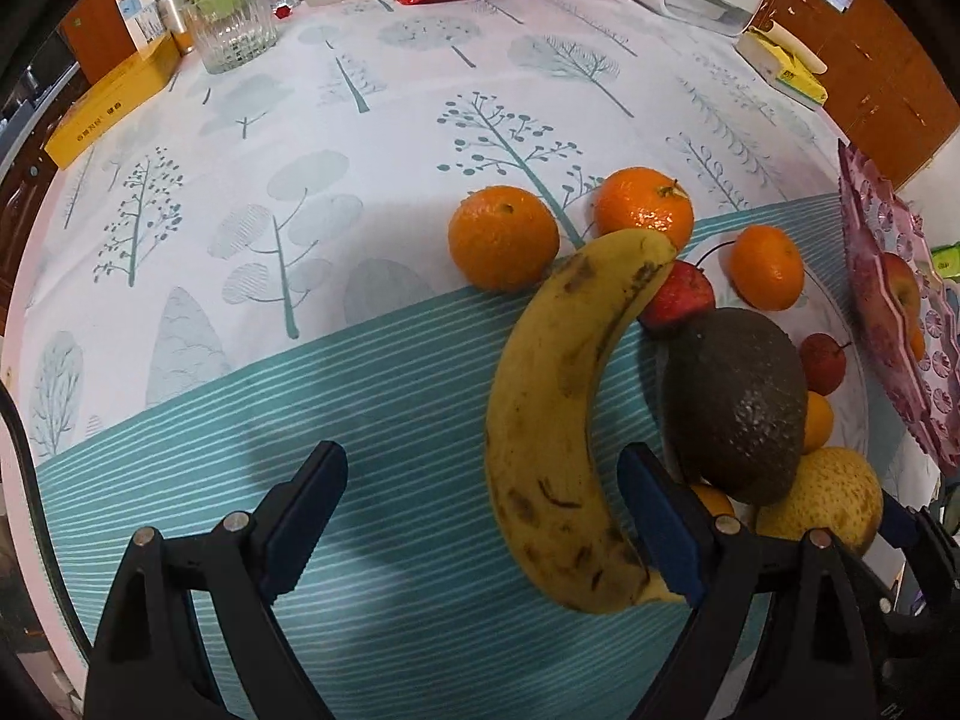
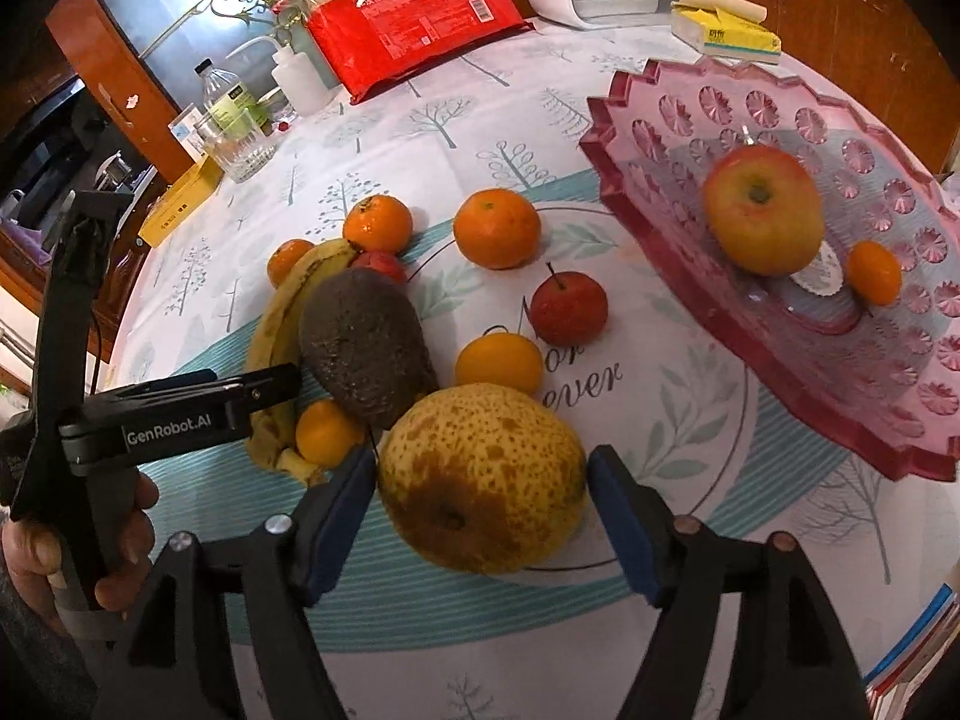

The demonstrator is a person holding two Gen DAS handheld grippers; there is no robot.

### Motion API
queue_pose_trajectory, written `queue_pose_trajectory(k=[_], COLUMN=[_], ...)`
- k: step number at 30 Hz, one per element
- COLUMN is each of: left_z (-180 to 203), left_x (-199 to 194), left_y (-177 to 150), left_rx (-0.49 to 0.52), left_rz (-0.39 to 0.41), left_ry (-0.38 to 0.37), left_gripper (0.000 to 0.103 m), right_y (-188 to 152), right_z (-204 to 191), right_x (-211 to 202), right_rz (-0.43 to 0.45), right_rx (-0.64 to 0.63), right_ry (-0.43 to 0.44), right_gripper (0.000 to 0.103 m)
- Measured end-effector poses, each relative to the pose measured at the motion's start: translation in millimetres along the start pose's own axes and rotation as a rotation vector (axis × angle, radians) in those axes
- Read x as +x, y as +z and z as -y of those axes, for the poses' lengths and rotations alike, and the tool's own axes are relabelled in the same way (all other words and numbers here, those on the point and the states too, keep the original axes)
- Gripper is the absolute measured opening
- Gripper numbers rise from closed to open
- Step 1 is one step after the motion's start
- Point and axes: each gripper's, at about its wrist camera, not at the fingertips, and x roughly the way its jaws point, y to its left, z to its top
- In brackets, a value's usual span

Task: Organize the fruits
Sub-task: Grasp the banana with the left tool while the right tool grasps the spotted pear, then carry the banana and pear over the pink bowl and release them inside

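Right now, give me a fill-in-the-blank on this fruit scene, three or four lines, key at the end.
1. The pink glass dish holds a small orange fruit and one ____.
2. The right tongs stand open around the spotted yellow ____.
3. The long yellow fruit between the open left tongs is a ____.
4. The dark, rough-skinned fruit beside the banana is an ____.

Missing words: apple; pear; banana; avocado

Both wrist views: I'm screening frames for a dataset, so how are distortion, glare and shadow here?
Left wrist view: strong fisheye bending of the tablecloth stripes, black corners, a soft shadow ahead of the left gripper, small glare on one tangerine. Right wrist view: same warping, the pink glass dish stretched, fruit sharp, the pear between the right gripper fingers.
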Motion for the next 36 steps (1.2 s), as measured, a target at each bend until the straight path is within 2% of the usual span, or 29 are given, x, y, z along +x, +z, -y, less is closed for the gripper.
queue_pose_trajectory(k=[8, 11, 13, 14, 15, 18, 24, 30, 36], left_z=[8.0, 16.0, 20.3, 22.4, 24.4, 25.9, 10.4, 2.8, 22.8], left_x=[6.3, 4.5, 0.1, -1.1, -2.3, -4.6, -14.3, -42.5, -83.5], left_y=[3.6, 1.2, -1.3, -1.9, -2.6, -5.3, -14.6, -29.3, -39.2], left_rx=[0.017, 0.021, 0.028, 0.035, 0.042, 0.047, -0.006, -0.023, 0.024], left_rz=[0.034, 0.058, 0.078, 0.082, 0.086, 0.092, 0.078, 0.107, 0.146], left_ry=[0.046, 0.073, 0.068, 0.057, 0.044, 0.024, 0.008, 0.001, -0.012], left_gripper=[0.082, 0.072, 0.051, 0.047, 0.035, 0.034, 0.033, 0.033, 0.033], right_y=[-1.5, -2.1, -2.4, -2.4, -2.5, -3.8, -12.6, -17.5, -20.9], right_z=[-3.2, -5.6, -5.7, -5.6, -5.8, -7.5, -5.9, -5.4, -0.5], right_x=[18.5, 18.2, 17.7, 17.8, 18.0, 17.5, 11.1, -6.3, -35.0], right_rz=[-0.024, -0.016, -0.013, -0.012, -0.011, -0.014, -0.033, -0.006, 0.037], right_rx=[0.007, -0.012, -0.019, -0.023, -0.027, -0.043, -0.055, -0.081, -0.097], right_ry=[-0.015, -0.031, -0.031, -0.032, -0.033, -0.030, 0.009, 0.031, 0.053], right_gripper=[0.077, 0.076, 0.075, 0.075, 0.075, 0.075, 0.075, 0.075, 0.075])
